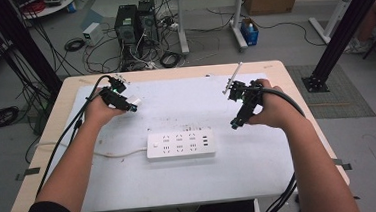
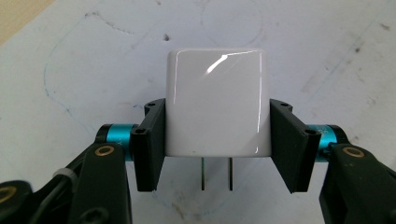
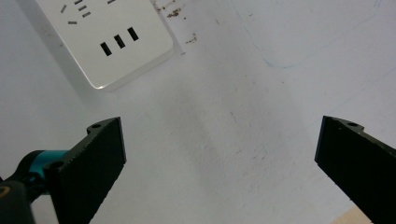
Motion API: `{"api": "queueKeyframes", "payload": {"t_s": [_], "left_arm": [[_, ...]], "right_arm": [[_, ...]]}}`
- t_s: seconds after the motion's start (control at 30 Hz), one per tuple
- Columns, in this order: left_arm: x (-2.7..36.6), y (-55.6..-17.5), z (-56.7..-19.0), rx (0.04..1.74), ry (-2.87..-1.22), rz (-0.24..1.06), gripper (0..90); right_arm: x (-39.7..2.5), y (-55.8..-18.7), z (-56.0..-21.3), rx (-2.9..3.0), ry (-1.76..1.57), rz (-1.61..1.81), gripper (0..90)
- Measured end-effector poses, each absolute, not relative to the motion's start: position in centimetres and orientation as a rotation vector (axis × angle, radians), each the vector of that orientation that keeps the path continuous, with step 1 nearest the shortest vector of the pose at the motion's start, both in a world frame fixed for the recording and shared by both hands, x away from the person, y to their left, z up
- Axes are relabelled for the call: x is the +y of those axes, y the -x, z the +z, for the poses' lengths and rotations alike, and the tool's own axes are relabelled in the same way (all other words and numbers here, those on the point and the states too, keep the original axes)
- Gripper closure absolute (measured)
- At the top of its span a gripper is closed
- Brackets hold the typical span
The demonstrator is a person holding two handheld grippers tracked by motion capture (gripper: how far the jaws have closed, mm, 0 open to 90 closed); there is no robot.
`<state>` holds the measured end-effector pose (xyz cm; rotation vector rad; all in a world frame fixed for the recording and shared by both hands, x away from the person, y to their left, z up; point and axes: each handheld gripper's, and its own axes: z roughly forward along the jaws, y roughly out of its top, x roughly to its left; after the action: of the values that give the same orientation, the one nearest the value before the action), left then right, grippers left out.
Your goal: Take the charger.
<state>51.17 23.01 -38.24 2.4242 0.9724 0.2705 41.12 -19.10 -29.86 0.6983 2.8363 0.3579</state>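
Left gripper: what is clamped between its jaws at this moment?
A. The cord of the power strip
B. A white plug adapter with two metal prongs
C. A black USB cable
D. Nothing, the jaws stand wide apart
B. In the left gripper view the left gripper has both black jaws pressed against the sides of a white plug adapter, whose two prongs point down below it.
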Motion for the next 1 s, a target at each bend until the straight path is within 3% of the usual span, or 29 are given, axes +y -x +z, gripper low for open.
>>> {"api": "queueKeyframes", "payload": {"t_s": [0.37,1.0], "left_arm": [[22.6,-47.2,-34.2,0.852,-2.465,0.310,42.5],[22.2,-41.0,-30.3,0.812,-2.522,0.329,42.5]], "right_arm": [[-18.6,-40.5,-29.4,2.823,-0.671,0.392,1.2],[-18.7,-38.9,-28.8,2.801,-0.652,0.466,1.2]]}}
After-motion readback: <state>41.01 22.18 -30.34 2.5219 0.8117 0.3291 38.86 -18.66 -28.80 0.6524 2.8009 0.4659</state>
